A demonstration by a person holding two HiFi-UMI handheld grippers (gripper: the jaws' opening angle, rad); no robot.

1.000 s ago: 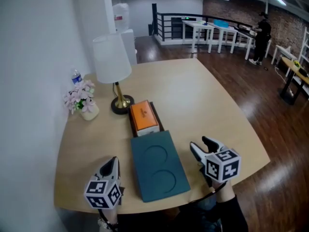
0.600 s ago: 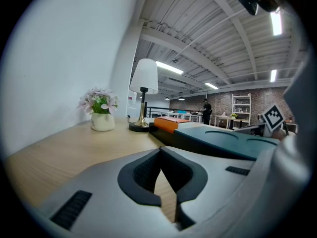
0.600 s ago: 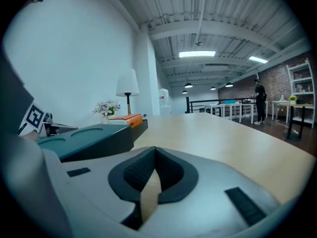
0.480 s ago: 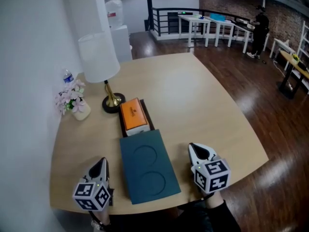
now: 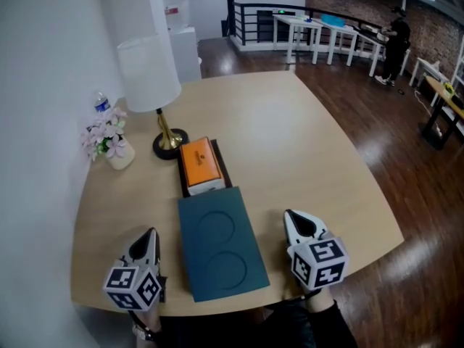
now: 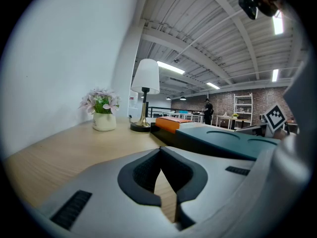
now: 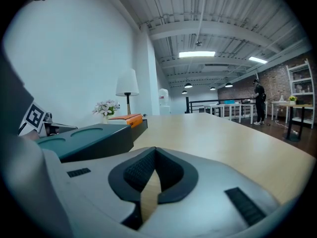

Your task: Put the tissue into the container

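Observation:
An orange tissue box (image 5: 201,162) lies in a dark tray behind a flat teal container (image 5: 217,241) whose lid has two round dents. My left gripper (image 5: 150,235) rests low at the container's left, shut and empty, with its tips meeting (image 6: 159,150). My right gripper (image 5: 299,222) sits at the container's right, also shut on nothing, tips together (image 7: 154,150). The left gripper view has the orange box (image 6: 171,123) and teal container (image 6: 233,143) to its right. They appear at the left in the right gripper view, orange box (image 7: 126,119) behind teal container (image 7: 89,135). No loose tissue shows.
A white-shaded lamp (image 5: 152,71) on a brass foot stands behind the orange box. A pot of pink flowers (image 5: 107,140) and a water bottle (image 5: 101,104) sit by the wall. The wooden table (image 5: 304,143) curves round; its front edge is close to both grippers.
The right gripper's jaws have closed from open to shut, with nothing between them. The head view has shifted slightly; the left gripper stays beside the container.

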